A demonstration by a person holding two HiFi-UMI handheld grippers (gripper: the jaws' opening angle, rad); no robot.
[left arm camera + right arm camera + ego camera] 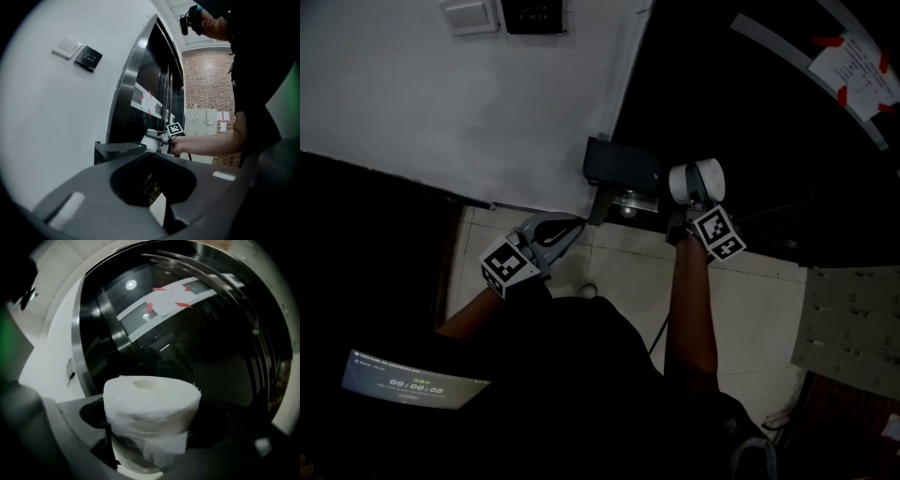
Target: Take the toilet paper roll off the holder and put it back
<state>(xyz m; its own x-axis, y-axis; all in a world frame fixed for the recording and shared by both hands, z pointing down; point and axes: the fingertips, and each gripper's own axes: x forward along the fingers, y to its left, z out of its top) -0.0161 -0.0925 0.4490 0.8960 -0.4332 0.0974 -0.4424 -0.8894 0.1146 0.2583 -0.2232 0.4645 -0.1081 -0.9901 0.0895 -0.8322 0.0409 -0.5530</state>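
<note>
The right gripper point(695, 190) is pinching the roll point(150, 406) between widely spread jaws. It is holding the roll off the holder point(619, 167), just to the right of it and in front of the dark glossy door point(769, 122). The left gripper point(574, 225) is hanging empty with its jaws pressed together, pointing toward the holder from the white wall point(441, 94) side and near it, while the person is standing over both on the tiled floor point(750, 300).
</note>
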